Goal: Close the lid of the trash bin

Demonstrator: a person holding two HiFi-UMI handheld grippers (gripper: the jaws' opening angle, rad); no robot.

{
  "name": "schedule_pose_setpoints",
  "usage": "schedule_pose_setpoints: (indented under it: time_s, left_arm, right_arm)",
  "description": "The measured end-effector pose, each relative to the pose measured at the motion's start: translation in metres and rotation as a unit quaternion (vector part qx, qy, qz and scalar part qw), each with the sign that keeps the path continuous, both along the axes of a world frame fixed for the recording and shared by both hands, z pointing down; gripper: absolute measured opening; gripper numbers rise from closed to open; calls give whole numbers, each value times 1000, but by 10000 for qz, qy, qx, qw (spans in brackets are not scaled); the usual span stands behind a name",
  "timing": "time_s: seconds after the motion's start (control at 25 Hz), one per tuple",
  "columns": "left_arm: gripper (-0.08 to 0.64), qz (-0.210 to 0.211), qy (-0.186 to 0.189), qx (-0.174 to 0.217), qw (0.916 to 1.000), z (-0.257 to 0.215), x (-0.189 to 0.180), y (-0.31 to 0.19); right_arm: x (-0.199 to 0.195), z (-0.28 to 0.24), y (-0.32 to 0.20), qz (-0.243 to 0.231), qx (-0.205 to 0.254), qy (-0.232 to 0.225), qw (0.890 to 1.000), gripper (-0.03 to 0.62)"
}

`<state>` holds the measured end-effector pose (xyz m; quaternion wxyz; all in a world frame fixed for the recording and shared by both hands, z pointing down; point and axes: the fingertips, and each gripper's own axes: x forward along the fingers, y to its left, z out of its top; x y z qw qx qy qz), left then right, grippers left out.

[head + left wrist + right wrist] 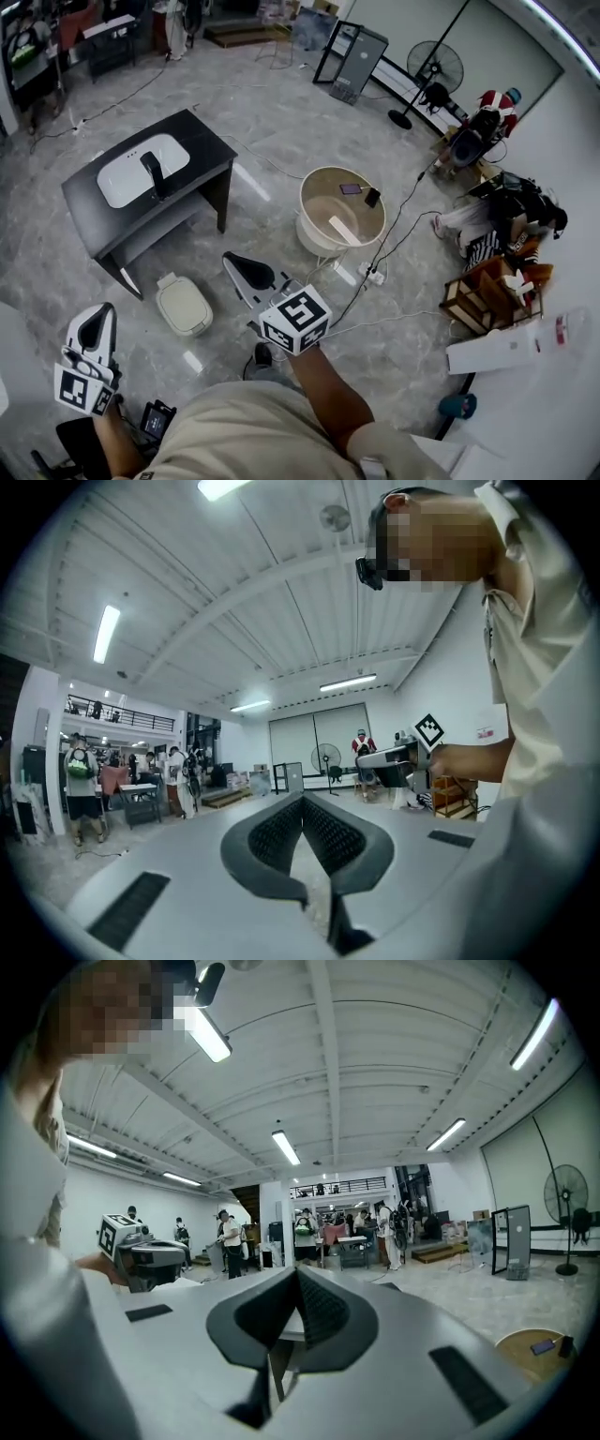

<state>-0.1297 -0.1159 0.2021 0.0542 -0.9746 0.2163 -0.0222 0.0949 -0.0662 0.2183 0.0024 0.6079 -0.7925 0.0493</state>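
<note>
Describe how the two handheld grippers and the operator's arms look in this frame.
The left gripper and right gripper match. Each has a light grey body and a claw of two black textured pads that taper to a point. Each also carries a white cube printed with black square markers. The person wears a beige short-sleeved shirt.

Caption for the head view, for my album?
Person holds left tongs and right tongs, both shut, near a cream trash bin.
</note>
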Motion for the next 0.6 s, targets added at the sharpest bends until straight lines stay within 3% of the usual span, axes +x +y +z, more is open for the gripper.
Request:
schedule_pose_setpoints:
  time_s: [0.6]
  left_arm:
    - [15, 334, 183, 36, 9993, -11, -9, 31]
  right_arm:
    - [-11, -30, 42, 294, 174, 279, 9990, 21]
